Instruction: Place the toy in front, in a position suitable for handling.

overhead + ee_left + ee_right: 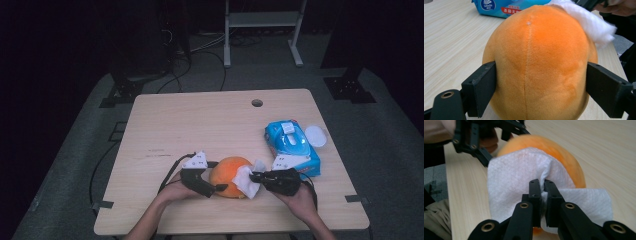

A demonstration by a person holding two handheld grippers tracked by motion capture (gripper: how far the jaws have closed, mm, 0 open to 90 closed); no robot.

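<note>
A blue pack of wipes (292,148) lay toward the right edge of the table (200,120), its round white lid (315,135) flipped open at its far side, and it sat just behind the right gripper (256,176), close but not blocking it. A small round hole (257,103) showed in the tabletop near the far edge. One orange plush (227,175) rested near the front of the table, between the two grippers. Its long axis ran roughly left to right across the table, and a seam ran up its middle in the left gripper view. The left gripper (540,87) had its jaws spread wide and pressed against the plush's two flanks, holding it. The right gripper had its jaws pinched tight on one white wipe (524,177), which draped over the plush's right end and touched it. Two hands, two grippers, one plush, one wipe, one pack.
</note>
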